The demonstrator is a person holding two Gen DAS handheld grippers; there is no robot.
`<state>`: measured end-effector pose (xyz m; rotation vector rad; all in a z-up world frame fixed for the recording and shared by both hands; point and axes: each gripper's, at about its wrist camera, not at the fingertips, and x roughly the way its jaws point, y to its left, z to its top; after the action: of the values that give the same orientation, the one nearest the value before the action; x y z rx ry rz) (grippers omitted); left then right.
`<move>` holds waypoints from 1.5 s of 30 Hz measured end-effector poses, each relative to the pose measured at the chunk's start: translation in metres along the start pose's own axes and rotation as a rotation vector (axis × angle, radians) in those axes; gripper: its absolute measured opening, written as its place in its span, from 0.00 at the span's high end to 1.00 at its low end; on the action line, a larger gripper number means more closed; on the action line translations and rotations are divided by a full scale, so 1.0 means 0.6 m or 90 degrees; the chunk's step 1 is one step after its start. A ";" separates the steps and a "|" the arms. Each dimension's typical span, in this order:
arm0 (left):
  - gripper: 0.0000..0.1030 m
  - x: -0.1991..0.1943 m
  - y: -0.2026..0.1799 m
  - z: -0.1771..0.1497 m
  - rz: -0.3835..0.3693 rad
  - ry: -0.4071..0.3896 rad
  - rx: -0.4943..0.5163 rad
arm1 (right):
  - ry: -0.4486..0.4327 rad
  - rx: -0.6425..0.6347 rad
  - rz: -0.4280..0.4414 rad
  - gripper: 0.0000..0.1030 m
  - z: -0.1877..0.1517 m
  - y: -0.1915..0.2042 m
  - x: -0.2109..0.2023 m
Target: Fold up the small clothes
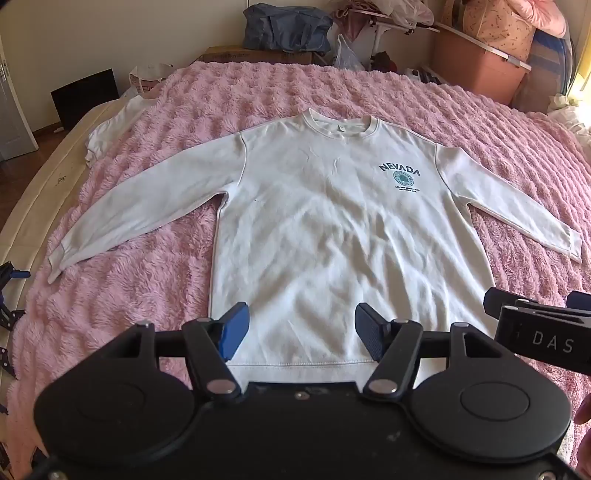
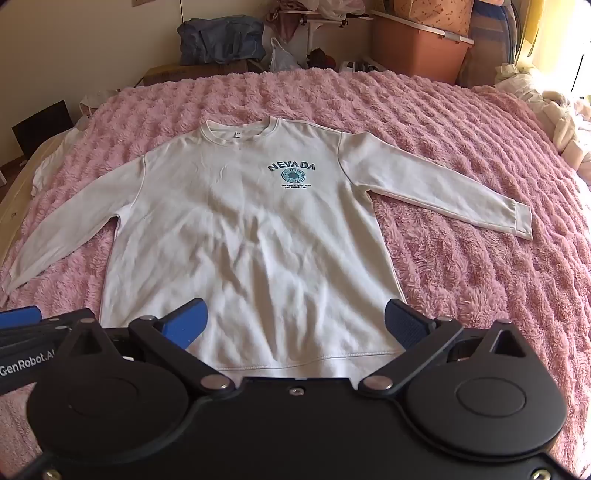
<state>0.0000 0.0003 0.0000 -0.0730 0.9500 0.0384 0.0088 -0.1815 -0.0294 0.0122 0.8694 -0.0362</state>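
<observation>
A white sweatshirt (image 1: 332, 229) lies flat and face up on a pink blanket (image 1: 155, 288) that covers the bed. The cloth is a soft, matte knit, lightly creased across the belly in shallow diagonal wrinkles. Both long sleeves spread outward and slightly down, each ending in a ribbed cuff. The round neck has a ribbed collar at the far end, and a stitched hem band runs along the near edge. On the chest sits a dark arched print (image 1: 400, 170) reading "NEVADA" above a teal round emblem with small lines of text under it.

The blanket is thick and shaggy, its plush pile rising in wavy ridges across the whole bed.

The left gripper (image 1: 300, 332) hangs above the near hem, its jaws spread wide with nothing between them. Its fingers are black plastic links with steel rivets, tipped with blue pads (image 1: 236, 330) that have a fine ribbed face. The right gripper (image 2: 295, 325) hangs just beside it over the same hem, jaws wider still and empty, not touching the cloth as far as the views show.

Beyond the bed, against the wall, stand a brown lidded bin (image 1: 476, 62), a blue bag (image 1: 286, 27) slumped on a cardboard box (image 1: 255, 55), and a thin plastic bag (image 1: 347, 51). More white cloth (image 1: 110, 129) lies crumpled at the bed's left edge.
</observation>
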 end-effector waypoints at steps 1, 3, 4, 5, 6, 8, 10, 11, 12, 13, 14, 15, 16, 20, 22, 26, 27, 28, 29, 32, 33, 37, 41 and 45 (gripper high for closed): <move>0.35 0.000 0.001 0.000 0.000 0.000 -0.001 | 0.003 0.000 0.001 0.00 0.000 0.000 0.000; 0.35 0.001 0.002 0.000 -0.001 0.000 -0.001 | 0.003 0.000 0.002 0.00 0.001 0.000 0.000; 0.35 0.001 0.002 0.000 -0.002 -0.001 -0.001 | 0.002 0.000 0.002 0.00 0.001 0.001 0.000; 0.35 0.001 0.003 0.000 -0.001 -0.001 -0.001 | 0.001 0.000 0.002 0.00 0.001 0.001 0.000; 0.35 0.002 0.003 0.000 -0.001 -0.001 -0.001 | 0.002 0.000 0.001 0.00 0.001 0.001 0.000; 0.35 0.000 -0.001 0.001 0.001 -0.001 -0.001 | 0.002 0.000 0.000 0.00 0.002 0.001 -0.001; 0.35 -0.001 0.000 0.002 0.002 -0.001 -0.002 | 0.001 0.000 0.000 0.00 0.002 0.001 0.000; 0.35 -0.001 0.001 0.003 0.003 -0.002 -0.003 | 0.001 -0.001 0.000 0.00 0.001 0.000 0.000; 0.35 -0.002 0.002 0.003 0.004 -0.003 -0.003 | 0.000 -0.001 -0.001 0.00 0.001 0.000 0.001; 0.35 -0.003 0.002 0.004 0.004 -0.004 -0.003 | 0.000 -0.002 -0.002 0.00 0.001 -0.001 0.001; 0.35 -0.002 0.002 0.002 0.003 -0.005 -0.002 | 0.000 -0.002 -0.001 0.00 0.001 -0.002 0.002; 0.35 -0.004 0.002 0.002 0.003 -0.005 -0.002 | 0.000 -0.002 -0.001 0.00 0.000 -0.002 0.002; 0.35 -0.004 0.003 0.002 0.002 -0.004 -0.002 | -0.001 -0.003 -0.001 0.00 0.000 -0.003 0.003; 0.35 -0.003 -0.001 0.000 0.005 -0.004 -0.001 | -0.002 -0.005 -0.002 0.00 0.001 0.006 -0.003; 0.35 -0.003 -0.001 0.000 0.005 -0.004 -0.001 | -0.002 -0.005 -0.003 0.00 -0.001 0.004 -0.003; 0.35 -0.002 -0.002 0.000 0.005 -0.003 -0.001 | 0.000 -0.005 -0.001 0.00 0.000 0.006 -0.001; 0.35 -0.003 -0.002 -0.001 0.005 -0.003 -0.001 | 0.000 -0.006 -0.001 0.00 0.002 0.008 -0.001; 0.35 -0.002 -0.002 -0.001 0.005 -0.002 -0.002 | -0.001 -0.006 -0.002 0.00 0.003 0.009 -0.001; 0.35 -0.001 -0.002 -0.001 0.006 -0.001 -0.002 | -0.001 -0.006 -0.003 0.00 0.002 0.008 -0.001; 0.35 0.002 -0.001 -0.001 0.005 0.002 -0.003 | -0.001 -0.007 -0.003 0.00 0.004 0.010 -0.001; 0.35 0.002 -0.001 -0.001 0.005 0.003 -0.003 | 0.000 -0.008 -0.003 0.00 0.004 0.011 -0.001; 0.35 0.004 -0.001 0.001 0.005 0.005 -0.003 | 0.001 -0.009 -0.001 0.00 0.000 0.008 0.001; 0.35 0.006 -0.002 0.001 0.007 0.007 -0.002 | 0.001 -0.011 -0.001 0.00 0.000 0.007 0.002; 0.35 0.007 -0.002 0.002 0.007 0.006 -0.002 | 0.000 -0.011 -0.001 0.00 -0.001 0.007 0.003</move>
<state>0.0032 -0.0007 -0.0025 -0.0708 0.9600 0.0490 0.0093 -0.1771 -0.0311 -0.0040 0.8694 -0.0297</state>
